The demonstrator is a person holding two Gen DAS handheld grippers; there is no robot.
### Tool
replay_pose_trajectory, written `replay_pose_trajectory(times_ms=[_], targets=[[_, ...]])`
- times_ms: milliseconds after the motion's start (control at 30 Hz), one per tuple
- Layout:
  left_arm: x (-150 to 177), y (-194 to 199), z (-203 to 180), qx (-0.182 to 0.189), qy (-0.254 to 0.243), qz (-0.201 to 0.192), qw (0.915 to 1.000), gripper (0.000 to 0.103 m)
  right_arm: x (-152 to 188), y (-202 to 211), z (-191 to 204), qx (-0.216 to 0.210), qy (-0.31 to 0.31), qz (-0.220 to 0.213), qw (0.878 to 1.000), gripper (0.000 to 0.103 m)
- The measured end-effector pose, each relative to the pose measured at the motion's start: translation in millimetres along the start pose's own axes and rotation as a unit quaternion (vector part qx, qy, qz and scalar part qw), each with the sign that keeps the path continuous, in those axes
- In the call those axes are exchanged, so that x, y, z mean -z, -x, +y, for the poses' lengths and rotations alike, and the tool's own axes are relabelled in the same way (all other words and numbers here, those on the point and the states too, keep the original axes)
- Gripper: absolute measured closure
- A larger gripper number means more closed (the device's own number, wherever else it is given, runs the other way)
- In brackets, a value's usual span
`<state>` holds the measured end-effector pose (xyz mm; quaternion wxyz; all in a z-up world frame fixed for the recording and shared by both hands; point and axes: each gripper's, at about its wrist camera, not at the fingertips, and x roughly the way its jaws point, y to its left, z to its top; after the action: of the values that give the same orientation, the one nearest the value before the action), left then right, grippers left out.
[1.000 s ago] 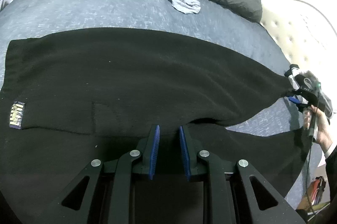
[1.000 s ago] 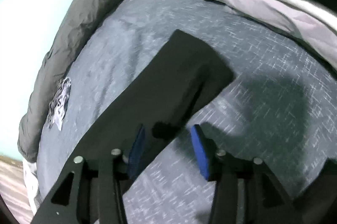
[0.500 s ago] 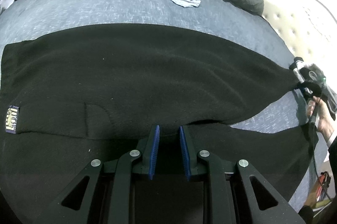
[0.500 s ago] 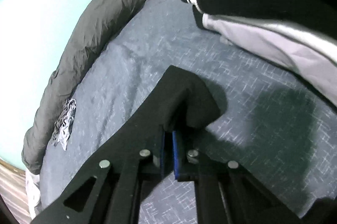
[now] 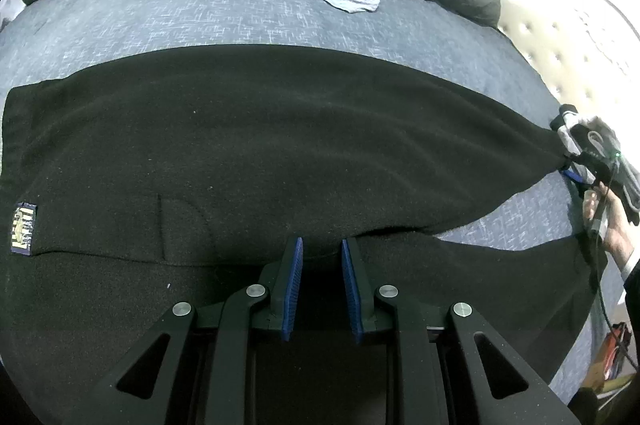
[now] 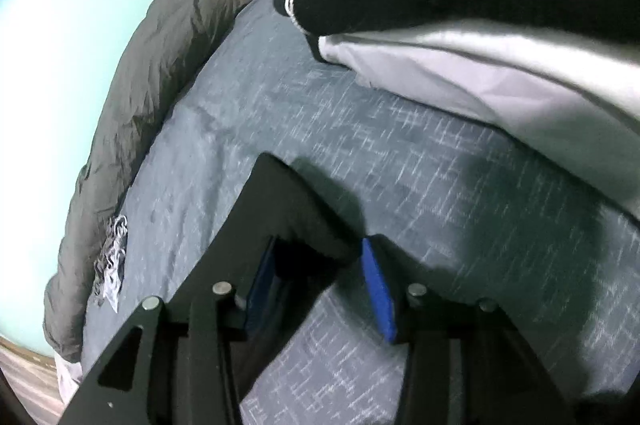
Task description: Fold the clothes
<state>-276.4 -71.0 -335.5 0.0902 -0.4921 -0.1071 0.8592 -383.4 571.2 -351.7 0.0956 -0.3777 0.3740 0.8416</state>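
Black trousers (image 5: 280, 153) lie flat across the bed (image 5: 160, 9), one leg end reaching my right gripper (image 6: 320, 281) at three o'clock. Its jaws are opening, the leg end loose between them. My left gripper (image 5: 320, 257) stands narrow over the fabric at six o'clock; whether it pinches any, I cannot tell.

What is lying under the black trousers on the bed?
The black trousers lie flat on a blue-grey bedsheet, which shows all around them. Whether anything else lies beneath cannot be seen, because the cloth covers it.
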Motion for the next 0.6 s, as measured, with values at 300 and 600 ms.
replay_pose_trajectory(times_ms=[300,600], targets=[[0.1,-6.7,-1.8,-0.007,-0.007,0.007,0.9999,0.081,-9.6,4.8,6.8,-0.003,0.042,-0.027,0.999,0.097],[-0.1,-7.9,-4.4,-0.008,-0.009,0.006,0.9999,0.081,-15.4,14.4,15.8,0.036,0.076,-0.047,0.995,0.097]])
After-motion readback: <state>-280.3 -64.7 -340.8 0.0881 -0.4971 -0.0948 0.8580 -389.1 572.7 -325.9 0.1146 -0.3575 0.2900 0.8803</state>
